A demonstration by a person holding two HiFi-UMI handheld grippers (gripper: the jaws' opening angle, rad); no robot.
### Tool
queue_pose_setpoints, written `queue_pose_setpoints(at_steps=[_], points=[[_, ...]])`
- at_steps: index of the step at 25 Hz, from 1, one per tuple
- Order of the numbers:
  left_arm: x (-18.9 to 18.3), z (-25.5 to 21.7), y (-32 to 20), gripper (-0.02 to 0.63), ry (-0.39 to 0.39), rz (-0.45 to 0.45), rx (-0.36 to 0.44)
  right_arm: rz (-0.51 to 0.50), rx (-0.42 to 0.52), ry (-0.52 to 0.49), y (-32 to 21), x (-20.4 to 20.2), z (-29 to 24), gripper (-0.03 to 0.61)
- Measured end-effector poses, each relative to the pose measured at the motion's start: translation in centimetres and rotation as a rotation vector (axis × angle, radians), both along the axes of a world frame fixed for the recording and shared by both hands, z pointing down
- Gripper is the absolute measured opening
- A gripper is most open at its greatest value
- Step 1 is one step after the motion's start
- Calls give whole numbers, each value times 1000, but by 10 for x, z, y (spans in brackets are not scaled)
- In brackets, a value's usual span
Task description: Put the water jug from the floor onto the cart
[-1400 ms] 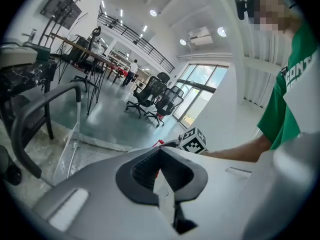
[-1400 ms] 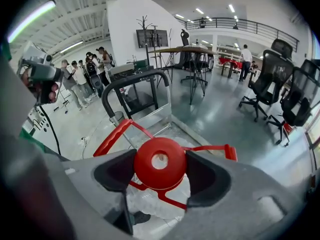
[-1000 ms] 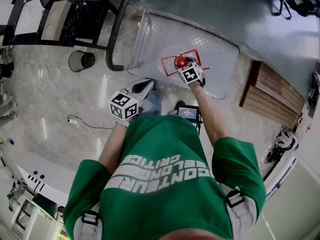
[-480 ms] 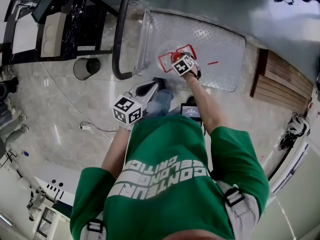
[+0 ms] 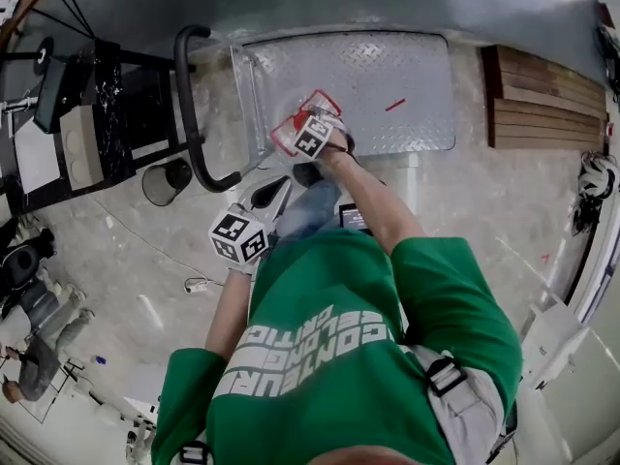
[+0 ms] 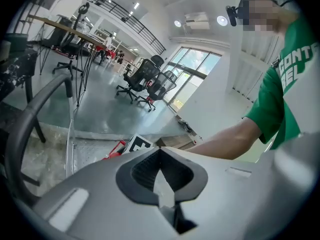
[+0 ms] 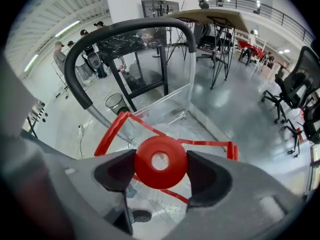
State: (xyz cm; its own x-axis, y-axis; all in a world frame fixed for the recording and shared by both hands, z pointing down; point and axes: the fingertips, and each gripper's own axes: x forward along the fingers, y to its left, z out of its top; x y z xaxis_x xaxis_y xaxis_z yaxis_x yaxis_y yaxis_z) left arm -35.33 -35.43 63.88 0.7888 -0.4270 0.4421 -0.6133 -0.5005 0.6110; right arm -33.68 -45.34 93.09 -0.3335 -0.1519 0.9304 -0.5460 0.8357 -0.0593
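Note:
The water jug point(image 5: 287, 132) is clear plastic with a red cap point(image 7: 160, 161) and a red carrying frame point(image 7: 112, 129). My right gripper point(image 7: 160, 171) is shut on that cap, one dark pad on each side. In the head view the right gripper point(image 5: 312, 134) holds the jug over the handle end of the metal cart point(image 5: 387, 76); I cannot tell whether the jug rests on the deck. The cart's black handle point(image 7: 125, 30) arches just beyond the jug. My left gripper point(image 5: 275, 188) hangs lower, near my leg, its jaws shut with nothing between them point(image 6: 161, 194).
A black waste bin point(image 5: 165, 178) stands on the floor left of the cart, beside a dark table frame point(image 5: 92, 114). A wooden pallet point(image 5: 538, 100) lies to the right of the cart. A cable point(image 5: 194, 284) trails on the floor. Office chairs point(image 6: 145, 79) stand farther off.
My right gripper has carried the jug from the middle of the cart deck toward the handle end. The head view has swung round. The left gripper stays low by my side.

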Motion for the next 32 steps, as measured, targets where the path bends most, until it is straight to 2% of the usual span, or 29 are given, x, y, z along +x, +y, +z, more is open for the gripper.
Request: queue_pose_setpoints(at_steps=[5, 10, 14, 18, 24, 29, 32], points=[[16, -12, -4, 15, -4, 17, 23, 2, -72, -24, 14, 11, -2, 301], [39, -23, -6, 15, -11, 35, 56, 47, -18, -111, 15, 47, -49, 302], [61, -32, -11, 15, -17, 35, 89, 127, 66, -183, 9, 114, -105, 301], [90, -41, -2, 15, -22, 49, 112, 211, 146, -227, 27, 194, -156, 290], [145, -50, 22, 15, -29, 100, 138, 357, 273, -241, 71, 298, -219, 147], [194, -53, 51, 15, -26, 145, 141, 400, 394, -300, 121, 345, -266, 49], [223, -54, 68, 15, -23, 178, 145, 411, 455, -327, 145, 366, -290, 11]])
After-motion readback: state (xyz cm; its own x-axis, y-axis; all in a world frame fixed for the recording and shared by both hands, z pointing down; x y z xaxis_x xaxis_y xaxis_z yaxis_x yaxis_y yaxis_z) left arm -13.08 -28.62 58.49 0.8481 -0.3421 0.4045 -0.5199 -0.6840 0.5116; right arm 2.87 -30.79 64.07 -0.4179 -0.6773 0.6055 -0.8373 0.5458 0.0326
